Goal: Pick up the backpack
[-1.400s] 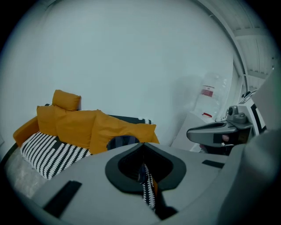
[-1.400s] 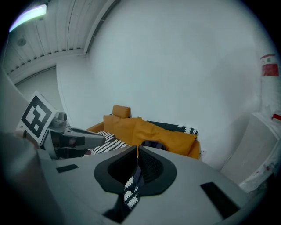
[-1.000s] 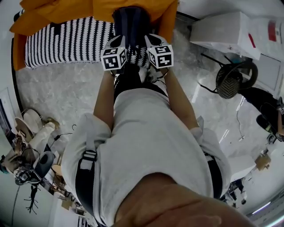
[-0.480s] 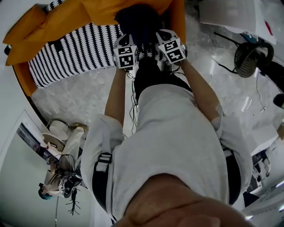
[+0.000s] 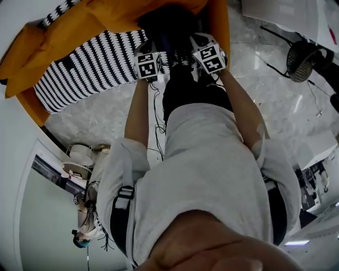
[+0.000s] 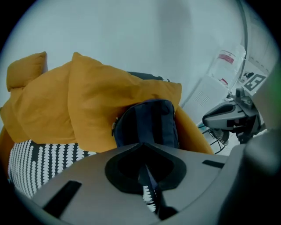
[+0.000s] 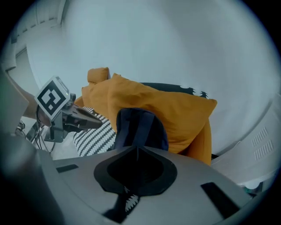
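A dark navy backpack (image 5: pixel 168 25) stands upright on the sofa seat and leans against the orange cushions (image 6: pixel 83 105). In the left gripper view the backpack (image 6: pixel 149 123) fills the middle just beyond my left gripper (image 6: pixel 142 146), whose jaws are shut with nothing between them. The right gripper view has the backpack (image 7: pixel 140 126) just past my right gripper (image 7: pixel 137 148), also shut and empty. From the head view, the left gripper (image 5: pixel 154 48) and right gripper (image 5: pixel 202 43) hover side by side at the backpack's lower front. I cannot tell whether either touches it.
A black-and-white patterned blanket (image 5: pixel 90 63) covers the sofa seat left of the backpack. Cables (image 5: pixel 157 116) trail on the marble floor by the person's legs. A black fan (image 5: pixel 303 54) and white boxes (image 5: pixel 280 10) stand at the right, shoes (image 5: pixel 79 159) at the left.
Both grippers have dropped and moved forward toward the backpack, staying shut. The head view has tilted, so the sofa now sits higher and more to the left.
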`<state>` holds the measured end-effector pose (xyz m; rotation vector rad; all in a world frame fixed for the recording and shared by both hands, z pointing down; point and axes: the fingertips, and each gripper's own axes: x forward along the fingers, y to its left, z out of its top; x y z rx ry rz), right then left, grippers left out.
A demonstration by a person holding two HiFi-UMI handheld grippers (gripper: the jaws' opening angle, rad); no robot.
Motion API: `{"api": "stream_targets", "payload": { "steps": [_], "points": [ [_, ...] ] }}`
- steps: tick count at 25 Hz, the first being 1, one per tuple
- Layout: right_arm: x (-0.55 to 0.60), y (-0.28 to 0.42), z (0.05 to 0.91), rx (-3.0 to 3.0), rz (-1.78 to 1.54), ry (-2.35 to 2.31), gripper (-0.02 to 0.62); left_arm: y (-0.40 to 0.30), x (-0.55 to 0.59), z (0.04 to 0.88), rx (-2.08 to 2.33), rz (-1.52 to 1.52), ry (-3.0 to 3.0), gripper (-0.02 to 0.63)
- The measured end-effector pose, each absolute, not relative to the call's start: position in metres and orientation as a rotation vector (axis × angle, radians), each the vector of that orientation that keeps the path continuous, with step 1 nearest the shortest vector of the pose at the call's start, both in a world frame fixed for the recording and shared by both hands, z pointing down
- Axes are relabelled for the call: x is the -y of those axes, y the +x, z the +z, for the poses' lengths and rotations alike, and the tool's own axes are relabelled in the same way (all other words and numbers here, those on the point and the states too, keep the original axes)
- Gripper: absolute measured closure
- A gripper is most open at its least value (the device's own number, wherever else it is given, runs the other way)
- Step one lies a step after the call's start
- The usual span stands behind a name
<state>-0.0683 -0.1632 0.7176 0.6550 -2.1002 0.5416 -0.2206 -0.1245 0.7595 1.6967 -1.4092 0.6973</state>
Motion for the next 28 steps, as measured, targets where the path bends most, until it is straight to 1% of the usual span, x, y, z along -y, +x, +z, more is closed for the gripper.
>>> {"api": "stream_targets", "payload": {
  "steps": [5,12,17,18,19,20,21,22,23,25,28],
  "points": [
    [0.169,-0.075,0.741,2.044,0.612,0.621,0.554,-0.220,0.128,0.797,1.297,0.796,1.729,0.592],
    [0.185,-0.090,0.765,2.048,0.625,0.553,0.554,-0.229,0.155,0.818,1.213,0.721,1.755,0.592],
    [0.194,-0.095,0.786,2.071,0.636,0.544,0.552,-0.220,0.172,0.817,1.144,0.612,1.811,0.591],
    [0.196,-0.097,0.789,2.067,0.647,0.539,0.550,-0.217,0.175,0.818,1.122,0.593,1.832,0.591],
    [0.197,-0.100,0.792,2.058,0.666,0.530,0.529,-0.216,0.177,0.818,1.102,0.580,1.852,0.589],
    [0.196,-0.103,0.795,2.049,0.686,0.517,0.473,-0.215,0.179,0.818,1.084,0.567,1.870,0.581],
    [0.195,-0.107,0.796,2.041,0.699,0.499,0.423,-0.214,0.181,0.817,1.069,0.550,1.885,0.545],
    [0.194,-0.110,0.797,2.037,0.702,0.481,0.408,-0.213,0.182,0.816,1.053,0.532,1.899,0.496],
    [0.193,-0.113,0.797,2.037,0.700,0.468,0.399,-0.211,0.183,0.815,1.037,0.515,1.911,0.466],
    [0.194,-0.114,0.798,2.043,0.712,0.466,0.394,-0.206,0.186,0.812,1.004,0.486,1.927,0.427],
    [0.199,-0.110,0.803,2.041,0.779,0.502,0.391,-0.196,0.191,0.811,0.964,0.452,1.941,0.417]
  ]
}}
